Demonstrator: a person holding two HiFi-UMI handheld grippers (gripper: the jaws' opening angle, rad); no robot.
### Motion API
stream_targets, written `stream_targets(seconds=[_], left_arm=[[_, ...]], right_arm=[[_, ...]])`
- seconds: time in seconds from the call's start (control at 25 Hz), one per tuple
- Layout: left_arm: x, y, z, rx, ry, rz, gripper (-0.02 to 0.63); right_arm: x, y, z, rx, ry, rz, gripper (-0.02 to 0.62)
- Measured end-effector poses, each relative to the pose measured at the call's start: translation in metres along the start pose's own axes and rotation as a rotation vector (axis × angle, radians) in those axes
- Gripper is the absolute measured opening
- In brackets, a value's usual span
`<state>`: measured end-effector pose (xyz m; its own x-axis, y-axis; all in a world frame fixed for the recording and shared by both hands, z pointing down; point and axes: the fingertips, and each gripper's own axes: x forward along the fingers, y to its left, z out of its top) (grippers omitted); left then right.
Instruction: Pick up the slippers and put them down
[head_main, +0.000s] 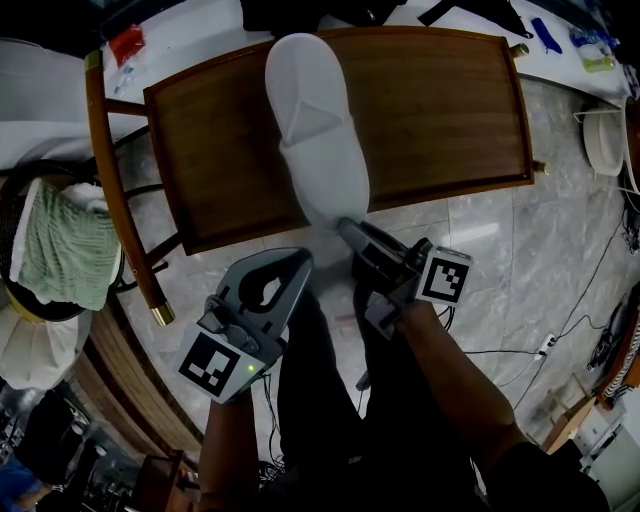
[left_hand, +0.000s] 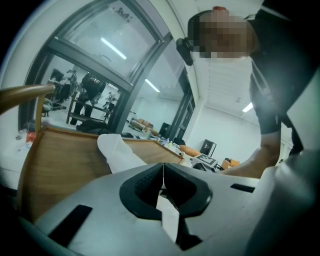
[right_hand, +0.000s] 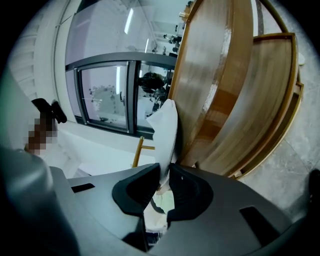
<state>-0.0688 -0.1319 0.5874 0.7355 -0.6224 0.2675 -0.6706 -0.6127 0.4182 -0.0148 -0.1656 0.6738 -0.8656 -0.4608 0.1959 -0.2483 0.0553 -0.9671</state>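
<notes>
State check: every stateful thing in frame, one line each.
slipper: lies along the chair seat, heel clamped
right gripper: shut on slipper heel
left gripper: shut, empty
chair: upright, slipper over its seat
green towel: draped, untouched

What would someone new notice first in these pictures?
A long white slipper stretches over the seat of a wooden chair, its near end past the front edge and pinched in the right gripper. The left gripper hangs beside it, shut and empty.
</notes>
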Motion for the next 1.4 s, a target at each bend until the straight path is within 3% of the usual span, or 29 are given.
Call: stream_targets(seconds=[0.28,0.6,0.84,1.04,1.12,1.2,1.4], left_arm=[[0.002,0.0,0.0,0.001,0.0,-0.004,0.012],[0.001,-0.002,-0.001,0.003,-0.003,-0.009,0.014],[0.001,-0.003,-0.004,0.004,0.0,-0.005,0.014],[-0.003,-0.007,0.018,0.009,-0.01,0.007,0.014],[-0.012,-0.019,0.042,0.012,-0.02,0.007,0.014],[-0.02,-0.025,0.071,0.042,-0.039,0.006,0.014],[-0.048,-0.043,0.154,0.129,-0.088,0.034,0.014]], right_arm=[[0.002,0.0,-0.003,-0.003,0.028,-0.003,0.057],[-0.002,-0.008,-0.007,0.017,0.029,-0.032,0.127],[-0.009,-0.004,-0.007,0.027,0.008,-0.017,0.129],[-0.04,0.01,-0.002,0.032,-0.018,-0.071,0.127],[-0.059,0.033,0.002,0.001,-0.024,-0.087,0.123],[-0.064,0.069,0.018,-0.083,-0.031,-0.053,0.076],[-0.063,0.195,0.054,-0.362,-0.007,0.149,0.04]])
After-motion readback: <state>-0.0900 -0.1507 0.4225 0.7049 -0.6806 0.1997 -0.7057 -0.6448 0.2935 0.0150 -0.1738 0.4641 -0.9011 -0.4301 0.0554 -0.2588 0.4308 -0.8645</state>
